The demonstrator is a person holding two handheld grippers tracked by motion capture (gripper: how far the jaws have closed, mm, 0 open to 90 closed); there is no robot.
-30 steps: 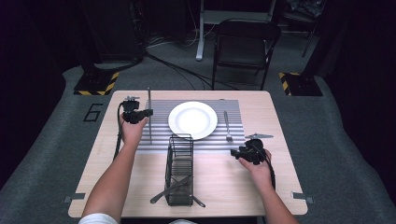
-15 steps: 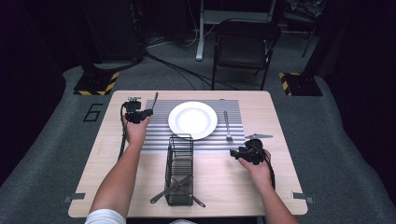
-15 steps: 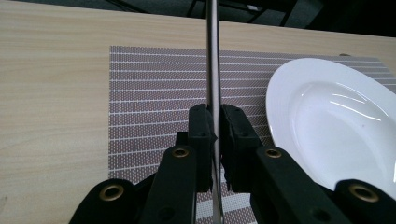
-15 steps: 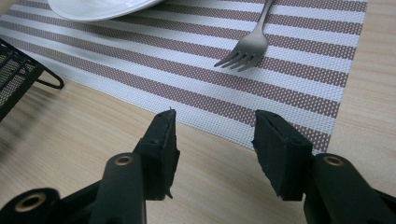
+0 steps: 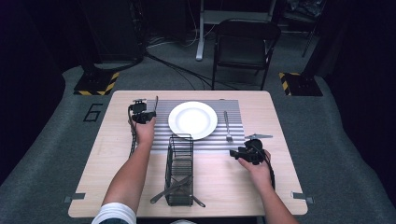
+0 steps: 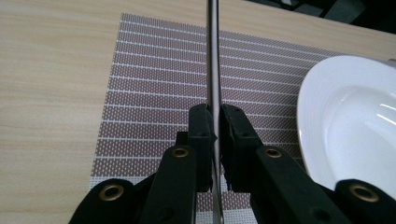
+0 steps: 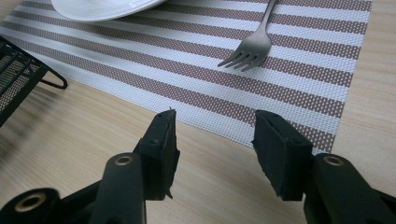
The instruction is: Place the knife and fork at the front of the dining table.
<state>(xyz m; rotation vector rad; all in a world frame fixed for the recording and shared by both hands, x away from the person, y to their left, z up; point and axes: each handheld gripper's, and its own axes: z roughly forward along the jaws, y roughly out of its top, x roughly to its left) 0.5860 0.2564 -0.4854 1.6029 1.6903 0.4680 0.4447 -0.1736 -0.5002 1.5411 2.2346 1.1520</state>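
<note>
Left claw (image 5: 150, 106) in the high view pinches a slim metal utensil (image 5: 155, 103), plate (image 5: 192, 120) just to its right on the striped mat (image 5: 233, 144); right claw (image 5: 234, 152) sits on bare table near the mat's corner, fork (image 5: 227, 126) just beyond it. Left gripper view: jaws pressed onto the utensil's (image 6: 214, 70) shaft, which runs straight ahead over the mat. Right gripper view: jaws spread, nothing between, fork (image 7: 254, 49) ahead.
</note>
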